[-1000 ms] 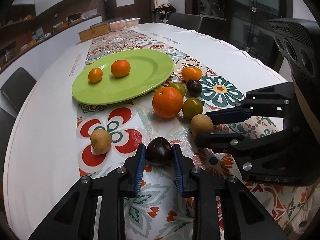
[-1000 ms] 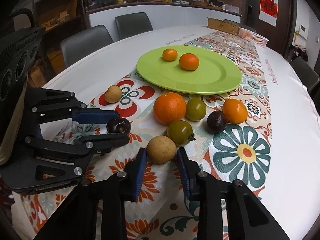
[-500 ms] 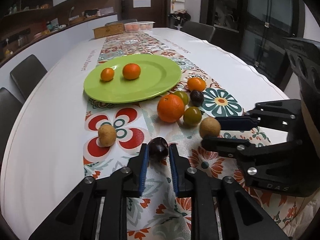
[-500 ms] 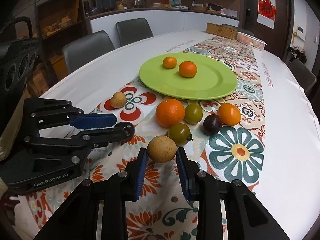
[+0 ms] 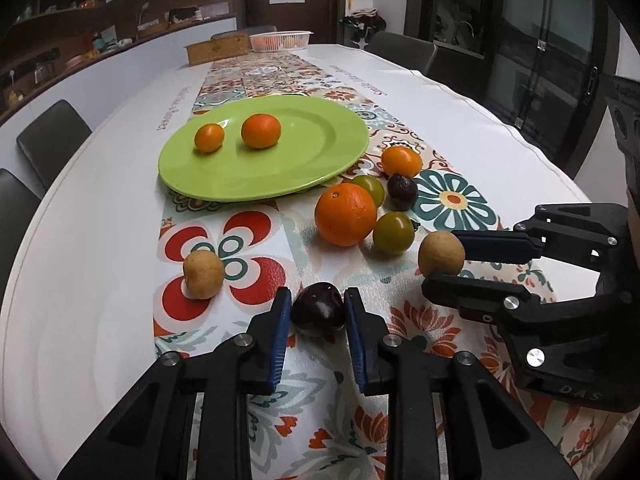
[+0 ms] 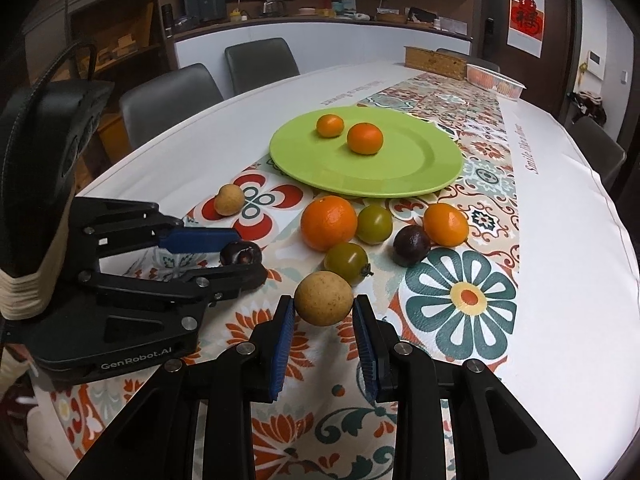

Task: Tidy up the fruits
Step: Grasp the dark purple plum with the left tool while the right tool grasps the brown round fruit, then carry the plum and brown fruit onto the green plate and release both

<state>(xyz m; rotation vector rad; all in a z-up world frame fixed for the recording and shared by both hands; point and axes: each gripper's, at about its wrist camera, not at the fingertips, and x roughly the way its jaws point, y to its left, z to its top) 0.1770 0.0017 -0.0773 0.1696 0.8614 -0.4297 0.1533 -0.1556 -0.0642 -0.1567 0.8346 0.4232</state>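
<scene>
With L gripper [image 5: 318, 312] clamped on dark plum [image 5: 319, 309] and R gripper [image 6: 323, 312] on tan fruit [image 6: 324, 298], pick's done; nxt carry both fwd to green plate [image 5: 328, 160] ahead.

A white table [image 5: 92, 264] with a flowered runner [image 5: 452, 200] carries a green plate [image 5: 320, 160], loose fruits [image 5: 346, 214], and a far basket [image 5: 280, 40].

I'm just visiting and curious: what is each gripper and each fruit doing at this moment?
Left gripper: shut on the dark plum.
Right gripper: shut on the tan round fruit.
Green plate: on the table, holding two small oranges.
Big orange: loose on the cloth.
Two green tomatoes: loose beside the big orange.
Second tan fruit: loose, alone.
</scene>
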